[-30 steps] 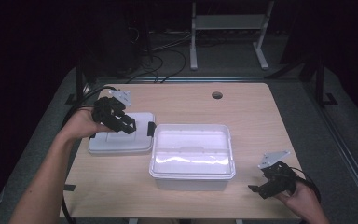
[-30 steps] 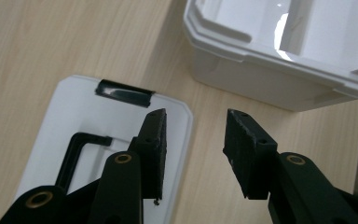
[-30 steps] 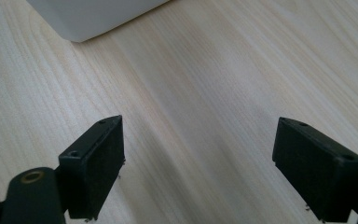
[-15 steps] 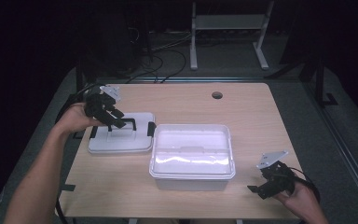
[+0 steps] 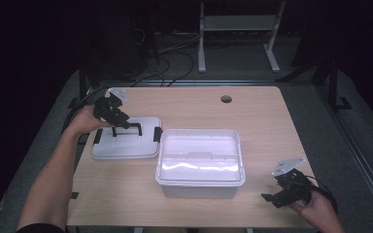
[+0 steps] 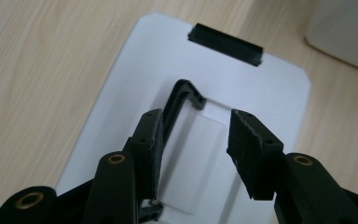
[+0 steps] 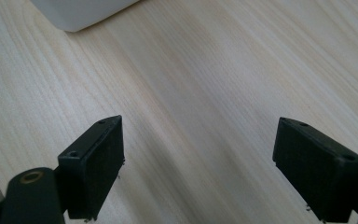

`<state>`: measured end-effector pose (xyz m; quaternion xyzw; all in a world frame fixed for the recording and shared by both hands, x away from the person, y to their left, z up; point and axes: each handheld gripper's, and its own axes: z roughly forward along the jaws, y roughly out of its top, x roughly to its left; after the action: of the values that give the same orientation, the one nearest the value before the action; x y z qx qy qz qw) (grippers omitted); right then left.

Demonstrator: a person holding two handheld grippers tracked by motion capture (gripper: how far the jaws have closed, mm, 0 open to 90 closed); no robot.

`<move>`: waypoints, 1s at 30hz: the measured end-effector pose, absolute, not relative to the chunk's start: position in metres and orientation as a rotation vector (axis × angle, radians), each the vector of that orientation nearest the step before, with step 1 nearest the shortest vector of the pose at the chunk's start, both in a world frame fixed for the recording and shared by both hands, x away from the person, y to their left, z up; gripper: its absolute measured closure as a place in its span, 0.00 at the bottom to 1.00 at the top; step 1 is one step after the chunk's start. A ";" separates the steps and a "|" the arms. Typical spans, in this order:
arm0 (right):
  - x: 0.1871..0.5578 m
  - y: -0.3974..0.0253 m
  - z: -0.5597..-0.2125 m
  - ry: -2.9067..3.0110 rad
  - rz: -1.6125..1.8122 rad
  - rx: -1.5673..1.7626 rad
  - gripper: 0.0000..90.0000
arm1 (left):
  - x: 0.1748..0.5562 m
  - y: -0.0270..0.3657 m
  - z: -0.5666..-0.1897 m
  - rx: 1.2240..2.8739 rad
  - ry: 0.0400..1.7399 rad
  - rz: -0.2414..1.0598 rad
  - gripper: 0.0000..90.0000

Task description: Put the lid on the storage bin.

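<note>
A white lid (image 5: 126,145) with a black handle (image 5: 127,129) and black end clips lies flat at the table's left. My left gripper (image 5: 111,109) hovers over its far left corner, open. In the left gripper view the left gripper (image 6: 196,128) has its jaws apart above the lid (image 6: 270,88), the handle (image 6: 182,97) running beside the left jaw, nothing held. An open white box (image 5: 200,164) sits mid-table. My right gripper (image 5: 287,190) rests near the front right corner. Seen from the right gripper view, the right gripper (image 7: 198,140) is wide open over bare wood.
The wooden table (image 5: 252,116) has a round cable hole (image 5: 226,99) at the back. A corner of the white box (image 7: 79,11) lies ahead of the right gripper. Cables and a metal stand are on the dark floor beyond the table.
My left gripper has moved from above the lid's handle toward the lid's far left corner. The right gripper has stayed where it was.
</note>
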<state>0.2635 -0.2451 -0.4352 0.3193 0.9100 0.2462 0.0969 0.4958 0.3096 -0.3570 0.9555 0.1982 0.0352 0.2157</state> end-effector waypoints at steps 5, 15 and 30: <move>0.262 -0.244 -0.436 2.701 0.729 0.942 0.18 | 0.503 0.306 -0.370 2.698 0.573 0.095 0.61; 0.262 -0.243 -0.435 2.704 0.730 0.932 0.18 | 0.511 0.307 -0.383 2.748 0.625 0.089 0.70; 0.263 -0.240 -0.435 2.707 0.738 0.915 0.18 | 0.497 0.296 -0.377 2.841 0.530 0.066 0.93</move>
<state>0.2625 -0.2403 -0.4354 0.3086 0.9131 0.2490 0.0949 0.4973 0.2961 -0.3769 0.9750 0.1819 0.0228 0.1253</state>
